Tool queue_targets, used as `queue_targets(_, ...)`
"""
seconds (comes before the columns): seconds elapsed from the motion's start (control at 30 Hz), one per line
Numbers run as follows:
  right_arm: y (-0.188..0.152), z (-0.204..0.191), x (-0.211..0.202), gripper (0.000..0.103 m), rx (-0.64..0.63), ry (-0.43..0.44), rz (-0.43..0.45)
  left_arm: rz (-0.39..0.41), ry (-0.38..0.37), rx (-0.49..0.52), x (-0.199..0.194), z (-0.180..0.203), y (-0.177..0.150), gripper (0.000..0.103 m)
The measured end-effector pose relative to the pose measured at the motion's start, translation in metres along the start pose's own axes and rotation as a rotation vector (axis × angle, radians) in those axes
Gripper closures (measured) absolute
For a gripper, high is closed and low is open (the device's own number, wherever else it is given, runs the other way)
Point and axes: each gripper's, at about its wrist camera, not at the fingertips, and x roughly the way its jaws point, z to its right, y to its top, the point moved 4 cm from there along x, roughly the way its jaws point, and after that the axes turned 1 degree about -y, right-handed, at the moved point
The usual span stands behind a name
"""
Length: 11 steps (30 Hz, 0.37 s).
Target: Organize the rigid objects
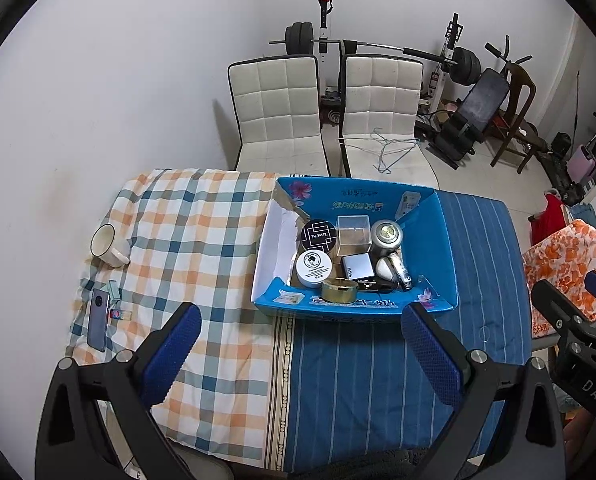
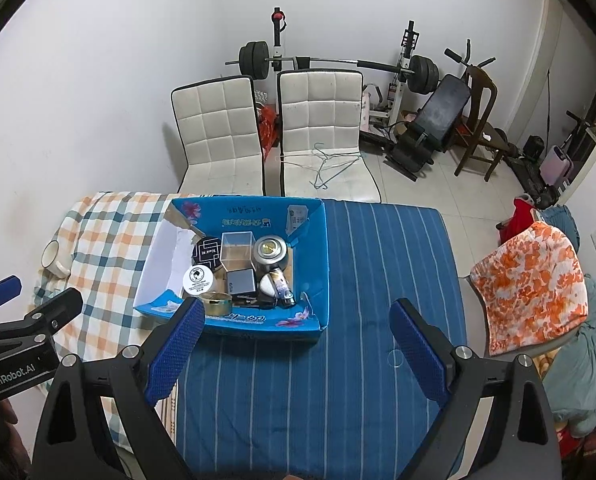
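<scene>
left gripper (image 1: 300,356) and right gripper (image 2: 298,352) both hover above the near half of the table, fingers spread wide, holding nothing. the blue box (image 1: 438,240) sits mid-table at the seam between plaid cloth (image 1: 202,240) and striped cloth (image 1: 378,380), with the jars (image 1: 314,268), tins and clear cube (image 1: 353,230) inside. bare striped cloth lies near and right of the box; a mug (image 1: 108,246) and phone (image 1: 98,320) lie by the table's left edge.

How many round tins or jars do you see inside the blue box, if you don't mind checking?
4: a black tin at the back left, a white jar in front of it, a gold tin at the front edge, and a silver jar at the back right. Others may be hidden.
</scene>
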Motion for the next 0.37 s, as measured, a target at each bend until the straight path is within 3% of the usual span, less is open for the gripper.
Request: queue_targets(0.37,-0.0043,0.0023,0.0035,0.007,0.002,-0.009,-0.001,0.015,0.001,0.010,-0.0008,-0.0022,-0.0056,0.000)
